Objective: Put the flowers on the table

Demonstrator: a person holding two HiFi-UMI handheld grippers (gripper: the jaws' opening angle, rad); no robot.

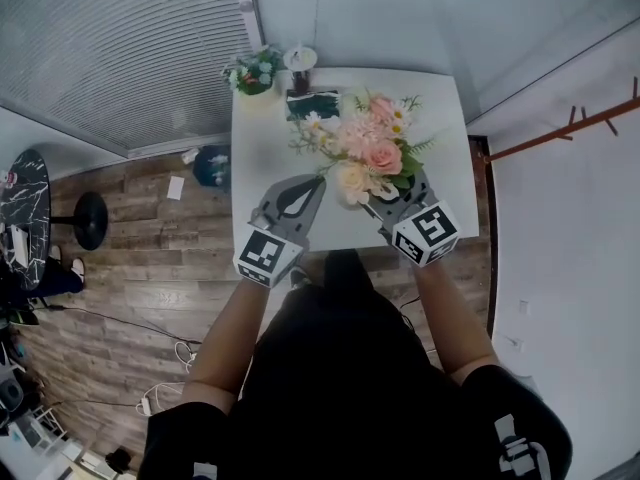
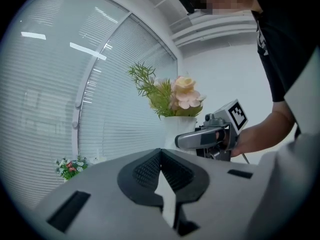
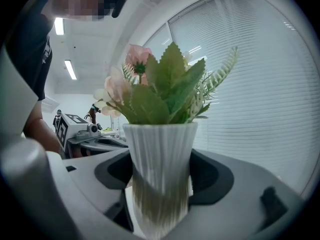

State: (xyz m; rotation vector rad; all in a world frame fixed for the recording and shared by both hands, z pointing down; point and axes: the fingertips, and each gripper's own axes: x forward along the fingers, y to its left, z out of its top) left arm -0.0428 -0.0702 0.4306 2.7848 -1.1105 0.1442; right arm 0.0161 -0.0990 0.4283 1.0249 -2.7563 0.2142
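A bunch of pink, cream and white flowers (image 1: 368, 146) with green leaves stands in a white ribbed vase (image 3: 161, 169). My right gripper (image 3: 161, 159) is shut on the vase, one jaw on each side of its body. From the head view the blooms hide the vase and the tips of the right gripper (image 1: 392, 192), over the white table (image 1: 262, 158). My left gripper (image 1: 316, 182) is shut and empty, just left of the bouquet. The left gripper view shows its jaws (image 2: 160, 152) meeting, with the vase (image 2: 178, 129) beyond. Whether the vase rests on the table is hidden.
A small pot of mixed flowers (image 1: 254, 71) sits at the table's far left corner, beside a dark green box (image 1: 312, 103) and a white round object (image 1: 300, 59). Window blinds run behind the table. A wooden rack (image 1: 570, 128) is at the right, a black stool (image 1: 90, 218) at the left.
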